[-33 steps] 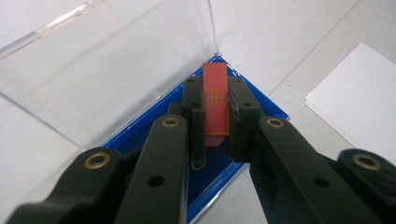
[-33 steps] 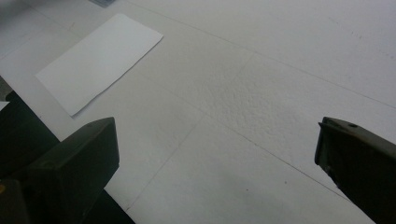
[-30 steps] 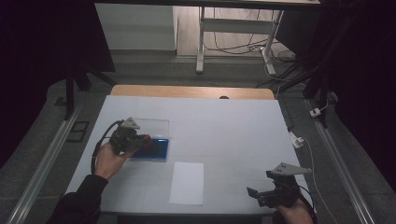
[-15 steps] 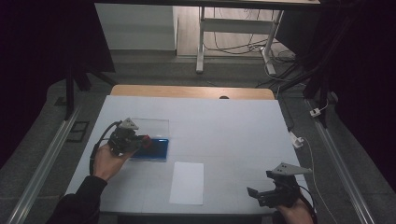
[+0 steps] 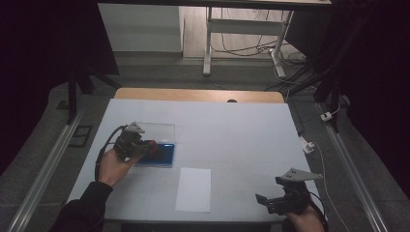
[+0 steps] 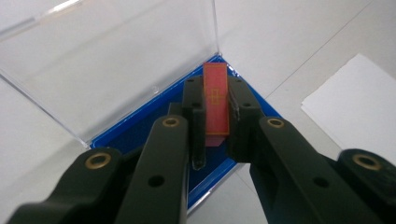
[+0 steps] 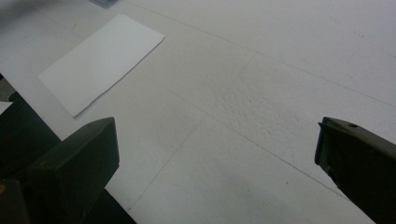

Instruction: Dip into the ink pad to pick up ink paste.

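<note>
My left gripper [image 5: 149, 146] is shut on a thin red card [image 6: 215, 105] with a gold pattern, which stands on edge between the pads. It hovers over a flat box with a blue base [image 6: 140, 128] and a clear lid [image 6: 107, 60] raised behind it. In the high view the blue base [image 5: 163, 154] lies at the table's left, the clear lid [image 5: 159, 131] on its far side. Near the front right corner, my right gripper [image 5: 270, 200] is open with nothing between its fingers, over bare table in the right gripper view [image 7: 215, 158].
A white sheet of paper [image 5: 194, 189] lies at the front middle of the white table [image 5: 232, 125], between the two grippers; the same paper [image 7: 100, 60] shows in the right gripper view. A wooden strip runs along the table's far edge.
</note>
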Tool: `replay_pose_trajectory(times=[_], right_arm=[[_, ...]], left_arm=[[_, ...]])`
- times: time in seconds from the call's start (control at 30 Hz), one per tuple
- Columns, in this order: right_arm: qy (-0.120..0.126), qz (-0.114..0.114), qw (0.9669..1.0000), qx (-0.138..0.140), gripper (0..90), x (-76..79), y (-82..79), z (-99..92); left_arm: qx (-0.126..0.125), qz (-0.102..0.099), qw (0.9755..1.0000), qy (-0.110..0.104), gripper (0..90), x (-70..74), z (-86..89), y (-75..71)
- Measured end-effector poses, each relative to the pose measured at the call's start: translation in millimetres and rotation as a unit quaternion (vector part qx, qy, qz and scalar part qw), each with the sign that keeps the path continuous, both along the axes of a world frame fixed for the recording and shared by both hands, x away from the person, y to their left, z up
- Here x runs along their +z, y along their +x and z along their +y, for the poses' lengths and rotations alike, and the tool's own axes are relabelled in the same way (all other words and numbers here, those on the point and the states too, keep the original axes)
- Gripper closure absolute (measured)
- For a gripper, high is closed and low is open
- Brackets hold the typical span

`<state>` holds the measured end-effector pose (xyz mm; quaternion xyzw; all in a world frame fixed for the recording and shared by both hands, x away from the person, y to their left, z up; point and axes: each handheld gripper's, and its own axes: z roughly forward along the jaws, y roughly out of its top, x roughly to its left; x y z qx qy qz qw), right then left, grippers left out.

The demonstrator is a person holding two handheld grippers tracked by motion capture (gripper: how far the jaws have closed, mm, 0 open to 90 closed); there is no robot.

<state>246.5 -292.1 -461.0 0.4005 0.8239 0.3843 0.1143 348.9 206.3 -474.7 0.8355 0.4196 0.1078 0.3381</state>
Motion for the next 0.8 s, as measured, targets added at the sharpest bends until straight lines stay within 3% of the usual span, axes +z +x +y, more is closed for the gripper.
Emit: replay_pose_trajectory(times=[0.33, 0.8], right_arm=[[0.003, 0.004, 1.0, 0.001, 0.3, 0.0, 0.4, -0.4], [0.003, 0.002, 1.0, 0.001, 0.3, -0.5, 0.5, 0.3]], left_arm=[[0.009, 0.024, 0.9995, 0.019, 79.8, -7.4, -5.0, 6.1], [0.022, 0.032, 0.9982, 0.045, 79.8, -18.4, -6.0, 13.4]])
